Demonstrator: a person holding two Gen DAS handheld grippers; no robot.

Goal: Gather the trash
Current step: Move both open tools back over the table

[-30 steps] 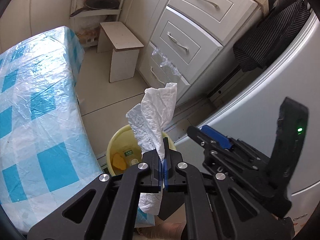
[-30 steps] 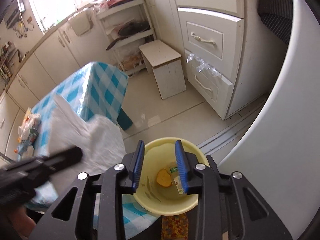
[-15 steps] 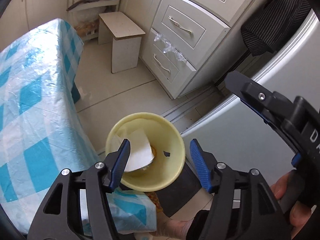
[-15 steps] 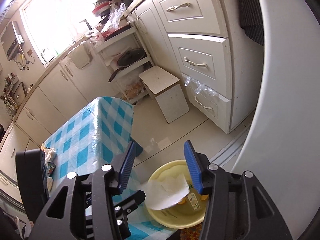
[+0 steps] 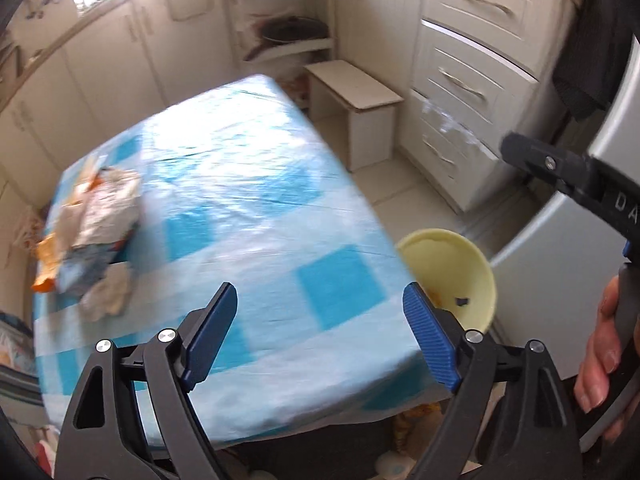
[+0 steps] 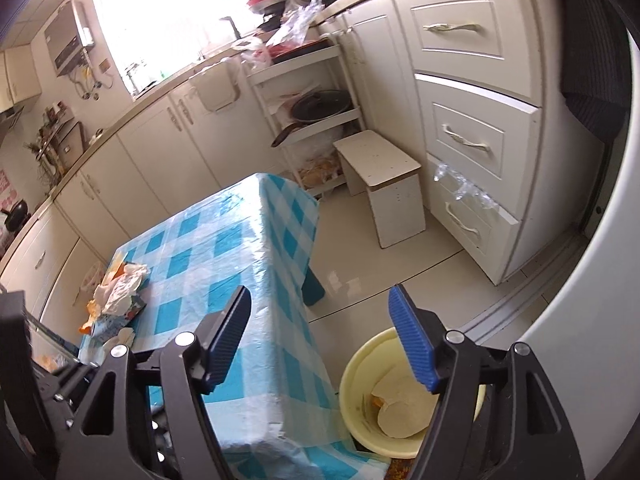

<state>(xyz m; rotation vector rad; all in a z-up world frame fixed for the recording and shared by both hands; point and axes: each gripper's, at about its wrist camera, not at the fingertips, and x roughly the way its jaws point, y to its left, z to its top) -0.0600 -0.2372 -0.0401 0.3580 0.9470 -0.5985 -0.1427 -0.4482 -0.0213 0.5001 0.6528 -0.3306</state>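
Note:
A yellow bin (image 6: 360,380) stands on the floor at the table's near right corner, with a white paper towel (image 6: 400,408) lying inside; it also shows in the left wrist view (image 5: 452,256). A pile of crumpled wrappers and paper (image 5: 96,216) lies at the table's left side, also in the right wrist view (image 6: 120,292). My left gripper (image 5: 316,336) is open and empty above the blue checked table (image 5: 240,184). My right gripper (image 6: 320,336) is open and empty above the table's edge and the bin.
A small white stool (image 6: 384,184) stands beyond the table. White drawers (image 6: 468,140) line the right wall, a shelf rack with pans (image 6: 312,108) stands behind. A grey fridge side (image 5: 560,240) is at the right. Tiled floor (image 6: 380,280) lies between.
The left gripper opened and dropped the paper towel into the yellow bin, then swung left over the table. The right gripper opened wider and rose slightly.

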